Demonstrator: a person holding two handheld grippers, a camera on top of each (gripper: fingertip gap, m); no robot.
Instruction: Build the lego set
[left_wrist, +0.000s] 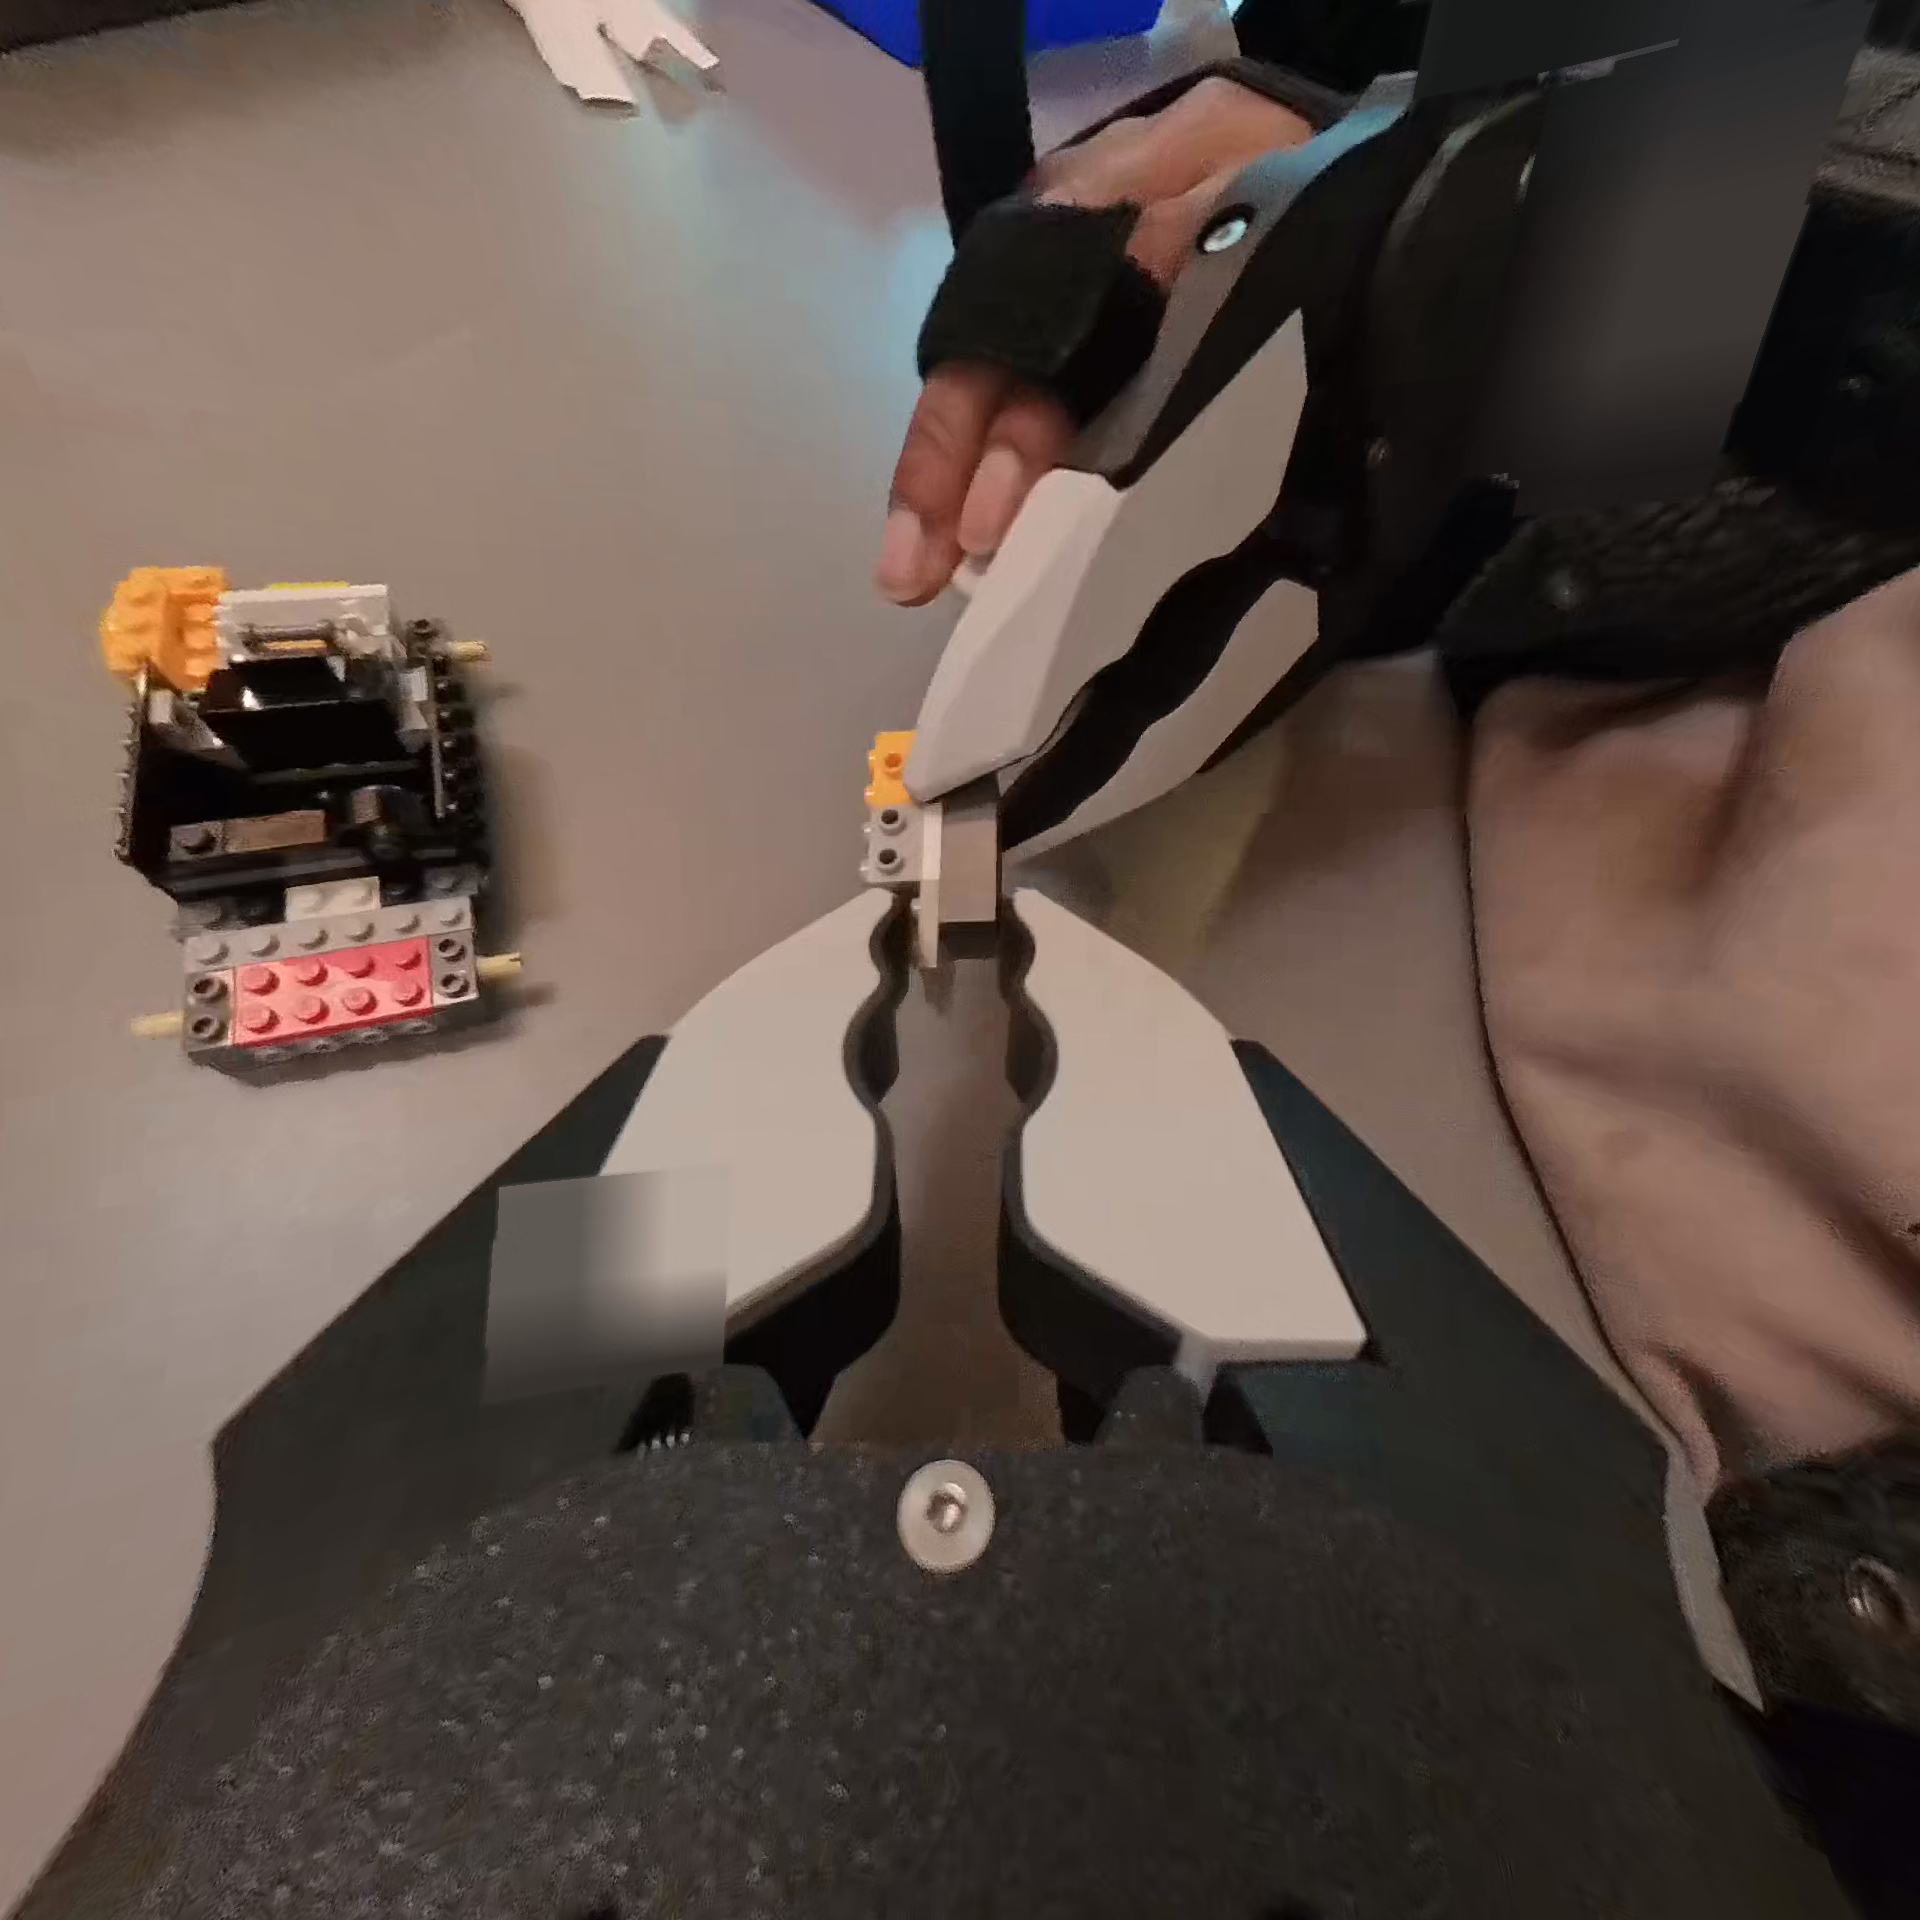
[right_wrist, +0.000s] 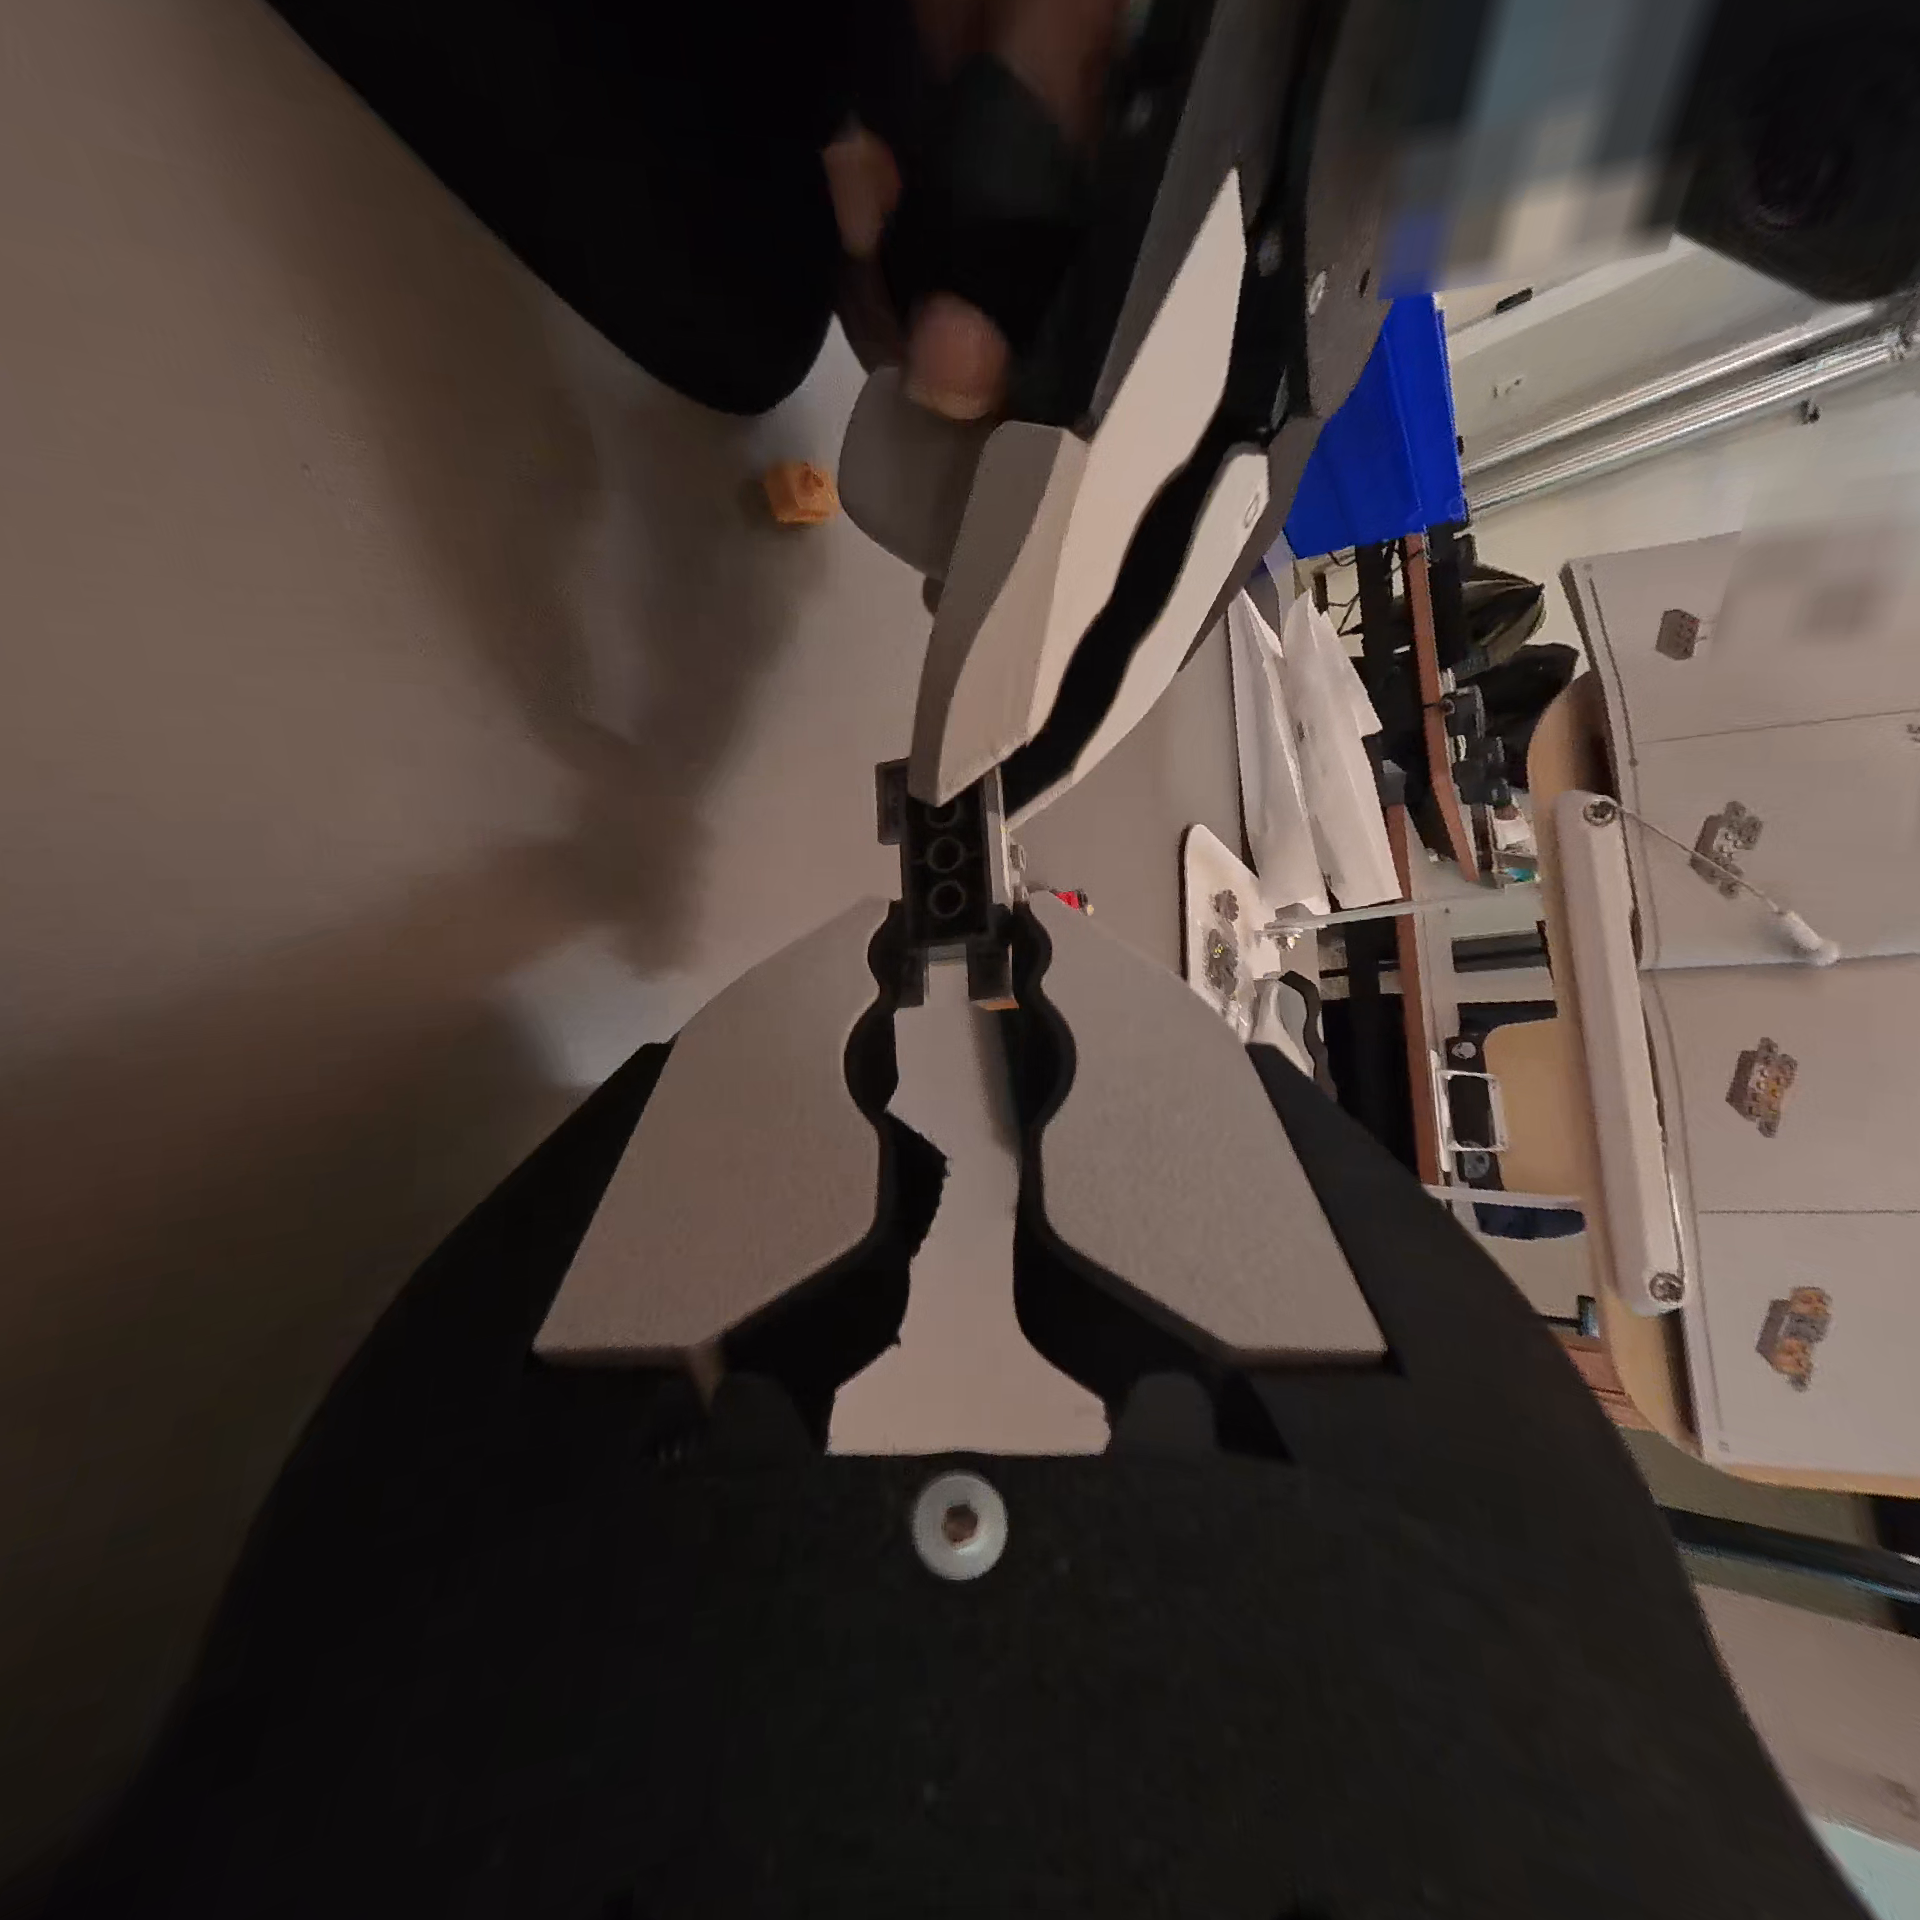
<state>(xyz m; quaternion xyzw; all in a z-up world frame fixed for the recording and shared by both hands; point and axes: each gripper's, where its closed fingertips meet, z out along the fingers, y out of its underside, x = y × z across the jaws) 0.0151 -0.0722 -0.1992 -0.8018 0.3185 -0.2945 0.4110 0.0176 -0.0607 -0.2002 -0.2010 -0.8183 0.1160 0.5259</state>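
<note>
Left wrist view: left gripper (left_wrist: 951, 940) clamped on small grey sub-assembly (left_wrist: 935, 862); right gripper (left_wrist: 951, 790) pinching its far end beside orange stud piece (left_wrist: 891, 767). Advised: squeeze square, studs aligned, no twisting. Hard glossy plastic, matte grey fingers. Partly built car (left_wrist: 312, 821) resting well apart on table (left_wrist: 623, 416).

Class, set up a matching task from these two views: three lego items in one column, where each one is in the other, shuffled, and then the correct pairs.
Items
1. small grey and orange assembly
2. partly built vehicle
3. loose orange piece

Places
A. alone on the table, apart from both tools
B. held between the two sets of jaws
C. resting on the table to the left in the left wrist view

Pairs: 1-B, 2-C, 3-A
</note>
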